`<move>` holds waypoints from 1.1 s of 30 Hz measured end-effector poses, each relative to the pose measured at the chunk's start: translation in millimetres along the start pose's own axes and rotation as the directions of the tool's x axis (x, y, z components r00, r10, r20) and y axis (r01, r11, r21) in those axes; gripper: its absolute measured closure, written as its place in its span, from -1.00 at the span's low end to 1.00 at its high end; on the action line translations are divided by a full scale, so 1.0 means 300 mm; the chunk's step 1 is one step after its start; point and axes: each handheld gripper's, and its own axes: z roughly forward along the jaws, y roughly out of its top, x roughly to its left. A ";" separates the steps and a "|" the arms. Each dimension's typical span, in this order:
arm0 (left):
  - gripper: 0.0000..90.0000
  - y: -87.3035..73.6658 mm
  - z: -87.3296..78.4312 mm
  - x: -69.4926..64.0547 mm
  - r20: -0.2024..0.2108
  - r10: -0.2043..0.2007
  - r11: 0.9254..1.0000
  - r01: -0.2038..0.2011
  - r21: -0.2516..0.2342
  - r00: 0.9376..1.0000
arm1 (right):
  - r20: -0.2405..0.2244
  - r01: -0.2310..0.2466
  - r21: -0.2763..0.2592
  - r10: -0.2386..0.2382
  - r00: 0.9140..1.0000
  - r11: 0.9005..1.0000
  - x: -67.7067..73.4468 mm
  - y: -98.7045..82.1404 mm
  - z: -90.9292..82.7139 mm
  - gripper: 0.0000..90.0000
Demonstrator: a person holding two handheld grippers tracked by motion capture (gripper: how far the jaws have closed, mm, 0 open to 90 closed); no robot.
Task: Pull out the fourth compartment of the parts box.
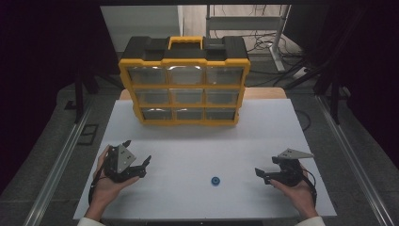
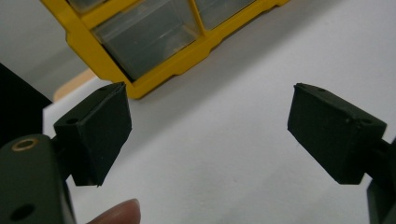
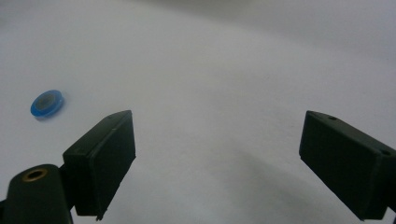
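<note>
High view: one blue ring (image 1: 215, 181) flat on white table (image 1: 263, 132), between grippers, nearer right gripper (image 1: 260, 174); left gripper (image 1: 137, 157) farther off. Both empty, jaws wide. One yellow organizer (image 1: 184, 87) at back, nine drawers.

Left gripper view: jaws spread, nothing between; organizer corner ahead.

Right gripper view: jaws spread; ring ahead, left of left jaw. Round, no long axis.

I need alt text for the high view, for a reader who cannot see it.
Two hands each hold an open black claw, the left claw and the right claw, low over a white table. A small blue ring lies between them, nearer the right. A yellow and black drawer cabinet stands at the far edge.
</note>
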 end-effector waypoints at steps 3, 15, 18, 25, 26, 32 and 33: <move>-0.70 0.003 -0.001 -0.014 -0.022 0.046 0.999 -0.046 -0.007 0.999 | -0.003 0.013 -0.020 -0.013 1.000 1.000 0.005 0.004 -0.005 -0.74; -0.70 0.008 0.001 -0.058 -0.099 0.224 0.975 -0.224 0.008 0.970 | -0.022 0.008 -0.014 -0.009 1.000 1.000 0.003 0.005 0.002 -0.75; -0.72 0.011 0.000 -0.072 -0.103 0.260 0.965 -0.261 0.002 0.960 | -0.021 0.010 -0.009 -0.010 1.000 1.000 0.003 0.005 0.005 -0.75; -0.72 0.019 -0.008 -0.079 -0.141 0.295 0.954 -0.300 -0.011 0.945 | -0.017 0.013 -0.002 -0.013 1.000 1.000 0.003 0.004 0.007 -0.75; -0.72 0.019 -0.009 -0.080 -0.150 0.306 0.950 -0.311 -0.009 0.940 | -0.017 0.013 0.000 -0.013 1.000 1.000 0.003 0.004 0.008 -0.75; -0.73 0.033 -0.017 -0.098 -0.200 0.366 0.928 -0.373 0.006 0.909 | -0.016 0.016 0.006 -0.016 1.000 1.000 0.001 0.004 0.012 -0.75; -0.73 0.039 -0.020 -0.102 -0.207 0.376 0.924 -0.382 0.008 0.903 | -0.015 0.015 0.007 -0.015 1.000 1.000 0.000 0.004 0.012 -0.75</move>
